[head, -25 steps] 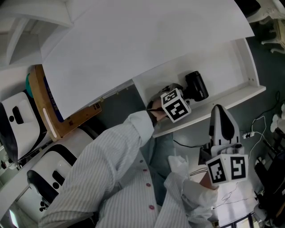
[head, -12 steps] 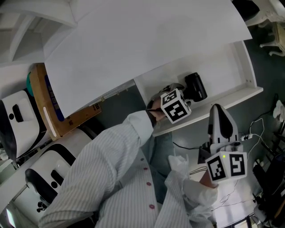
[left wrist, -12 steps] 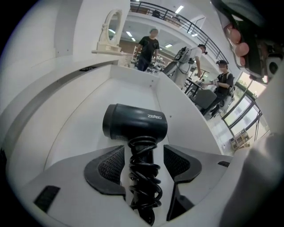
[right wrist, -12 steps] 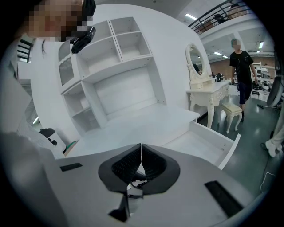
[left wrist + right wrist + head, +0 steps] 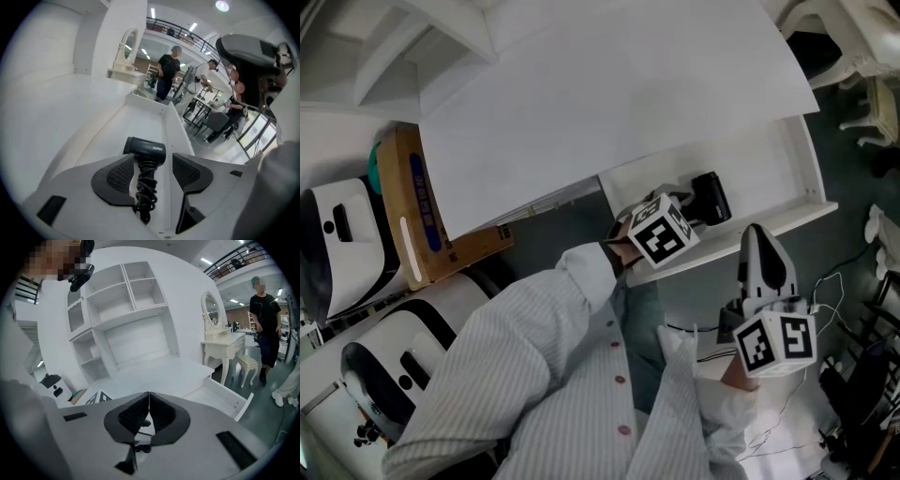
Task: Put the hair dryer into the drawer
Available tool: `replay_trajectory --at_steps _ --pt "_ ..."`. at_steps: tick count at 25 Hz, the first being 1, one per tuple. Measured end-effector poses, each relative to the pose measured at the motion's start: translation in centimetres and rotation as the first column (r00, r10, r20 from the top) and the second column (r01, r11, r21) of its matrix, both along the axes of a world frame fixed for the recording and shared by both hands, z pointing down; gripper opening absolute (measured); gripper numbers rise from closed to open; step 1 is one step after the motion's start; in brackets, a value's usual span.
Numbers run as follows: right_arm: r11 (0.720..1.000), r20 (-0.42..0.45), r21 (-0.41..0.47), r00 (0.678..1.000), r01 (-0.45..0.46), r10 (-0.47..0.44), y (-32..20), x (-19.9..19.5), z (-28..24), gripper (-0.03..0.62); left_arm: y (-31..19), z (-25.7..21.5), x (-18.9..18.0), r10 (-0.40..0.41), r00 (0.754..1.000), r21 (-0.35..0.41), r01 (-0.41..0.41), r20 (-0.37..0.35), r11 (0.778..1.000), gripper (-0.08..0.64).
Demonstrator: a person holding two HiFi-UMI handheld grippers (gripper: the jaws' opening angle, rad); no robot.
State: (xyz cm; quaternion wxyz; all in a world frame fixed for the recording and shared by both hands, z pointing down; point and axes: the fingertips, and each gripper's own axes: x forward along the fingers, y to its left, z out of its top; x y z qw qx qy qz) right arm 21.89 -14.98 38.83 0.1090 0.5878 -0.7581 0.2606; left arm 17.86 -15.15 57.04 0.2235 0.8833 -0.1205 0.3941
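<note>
The left gripper [image 5: 153, 160] points into an open white drawer [image 5: 769, 173] with its jaws spread wide. In the left gripper view, a black hair dryer [image 5: 145, 146] lies flat on the drawer floor at twelve o'clock from the jaws, its barrel set crosswise. Its coiled black cord [image 5: 146, 190] runs back toward six o'clock through the gap between the two ribbed pads [image 5: 119, 176]. Neither pad presses on it, so this gripper holds nothing.

In the head view, the hair dryer sits inside the drawer at about two o'clock from the left gripper, toward the drawer's nine o'clock end. The drawer juts out from under a broad white desk top [image 5: 609, 94], which fills the picture from ten to one o'clock.

The right gripper [image 5: 149, 405] is outside the drawer, at about four o'clock from the left gripper in the head view. Its jaws are closed tip to tip with nothing between them. Its own view looks across the desk top to white shelves [image 5: 126, 296] at eleven o'clock. A white dressing table with an oval mirror [image 5: 212, 310] stands at two o'clock, and a person in dark clothes [image 5: 265, 310] at three o'clock.

In the head view, a striped sleeve [image 5: 525, 347] fills seven o'clock, and a cardboard box [image 5: 417, 211] lies at nine o'clock.
</note>
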Motion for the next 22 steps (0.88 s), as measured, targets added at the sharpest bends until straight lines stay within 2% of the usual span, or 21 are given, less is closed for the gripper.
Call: replay_trajectory --at_steps 5,12,17,22 --pt "0.999 -0.010 0.025 1.000 0.028 -0.028 0.0 -0.7 -2.1 0.011 -1.0 -6.1 -1.0 -0.118 0.982 -0.005 0.118 -0.146 0.993 0.222" --pt "0.993 -0.024 0.073 0.996 0.092 -0.091 -0.3 -2.4 -4.8 0.011 -2.1 -15.3 -3.5 -0.235 0.911 0.043 0.264 -0.339 0.963 0.105" --pt "0.983 -0.030 0.108 0.989 0.148 -0.145 -0.9 -4.1 -6.7 0.011 -2.3 -20.9 -5.3 -0.270 0.859 0.094 0.342 -0.435 0.935 0.024" --pt "0.970 -0.034 0.133 0.979 0.204 -0.201 -1.3 -5.8 -8.0 0.011 -2.3 -25.1 -6.6 -0.275 0.815 0.120 0.385 -0.511 0.915 0.009"
